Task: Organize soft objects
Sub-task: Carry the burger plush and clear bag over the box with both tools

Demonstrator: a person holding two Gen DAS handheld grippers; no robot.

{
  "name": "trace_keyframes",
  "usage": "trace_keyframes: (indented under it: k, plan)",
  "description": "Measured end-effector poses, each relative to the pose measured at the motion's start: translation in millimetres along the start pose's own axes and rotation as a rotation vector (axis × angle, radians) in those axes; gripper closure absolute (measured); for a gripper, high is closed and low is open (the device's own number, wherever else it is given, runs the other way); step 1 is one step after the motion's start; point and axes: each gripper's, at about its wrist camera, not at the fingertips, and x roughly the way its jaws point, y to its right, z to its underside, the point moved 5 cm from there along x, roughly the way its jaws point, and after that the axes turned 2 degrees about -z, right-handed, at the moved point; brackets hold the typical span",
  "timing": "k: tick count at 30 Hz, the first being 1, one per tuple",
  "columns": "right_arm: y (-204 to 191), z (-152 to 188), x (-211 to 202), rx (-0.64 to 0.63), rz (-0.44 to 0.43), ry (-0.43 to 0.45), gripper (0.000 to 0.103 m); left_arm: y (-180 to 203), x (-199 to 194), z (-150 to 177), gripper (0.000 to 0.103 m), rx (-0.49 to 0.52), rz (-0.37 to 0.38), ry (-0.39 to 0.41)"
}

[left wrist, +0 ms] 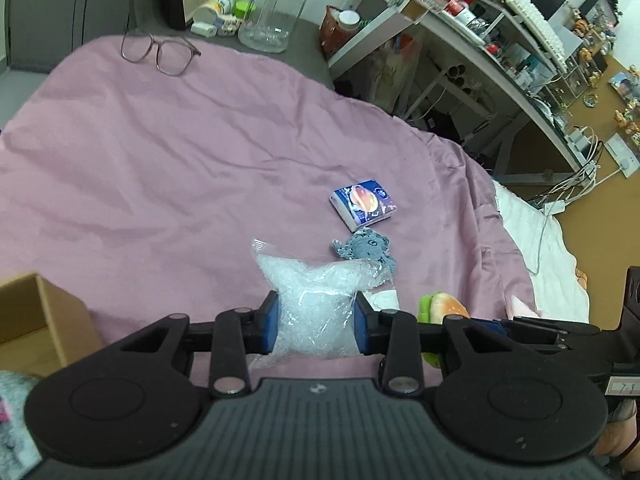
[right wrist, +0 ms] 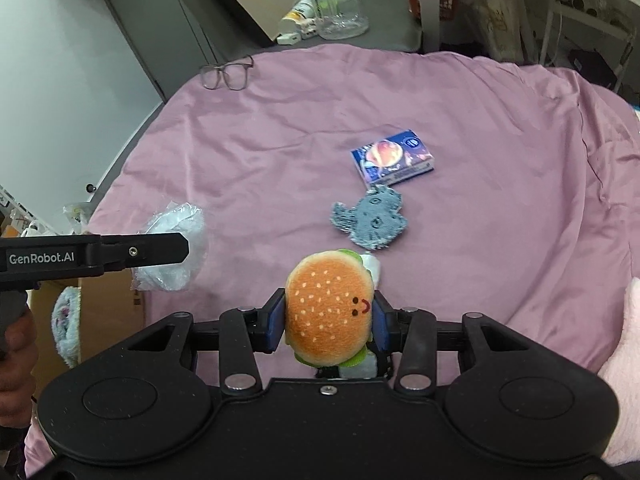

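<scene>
- Left wrist view: your left gripper [left wrist: 316, 326] is clamped on one clear plastic bag of white filling [left wrist: 310, 312], a blue pad pressing each side. The bag's long axis runs away from you along the fingers, its open neck at the far end, and it hangs above the pink bedspread [left wrist: 160, 160].
- One blue tissue pack [left wrist: 363, 208] lies flat on the bedspread beyond the bag, long side slanting toward the right edge of the bed. One grey fuzzy toy [left wrist: 362, 250] lies between pack and bag, partly behind the bag.
- One cardboard box [left wrist: 38, 316] stands open at lower left; what is in it you cannot tell from here. One pair of glasses [left wrist: 160, 54] rests at the bed's far end. One clear jar [left wrist: 276, 6] stands behind them, seemingly empty.
- Right wrist view: your right gripper [right wrist: 330, 322] is closed on one plush burger [right wrist: 330, 308], bun top facing the camera, face toward the right finger, held clear of the bedspread.
- The grey fuzzy toy [right wrist: 370, 220] lies flat just beyond it, touching the tissue pack [right wrist: 392, 162], whose long axis runs left to right.
- The left gripper comes in at the left, carrying the bag [right wrist: 176, 248] above the box [right wrist: 108, 312], where one fluffy light-blue item [right wrist: 66, 326] shows.
</scene>
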Motion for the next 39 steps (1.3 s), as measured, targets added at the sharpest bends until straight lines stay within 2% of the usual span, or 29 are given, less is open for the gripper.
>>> trace_keyframes:
  k: [11, 17, 25, 39]
  plan:
    - [-44.4, 2.4, -15.6, -0.052, -0.037, 0.04, 0.061, -23.6, -50.9, 14.6, 0.067, -0.019, -0.05, 0.062]
    - [-81.3, 4.8, -16.4, -0.087, -0.093, 0.06, 0.061, -63.3, -91.9, 24.8, 0.067, -0.055, -0.133, 0.1]
    - [-127.8, 9.4, -10.8, -0.125, -0.155, 0.064, 0.061, -114.5, -131.0, 46.9, 0.067, -0.089, -0.237, 0.108]
    - [-188.8, 12.9, 3.5, -0.187, -0.175, 0.058, 0.061, -164.0, -149.9, 62.2, 0.067, -0.117, -0.234, 0.124]
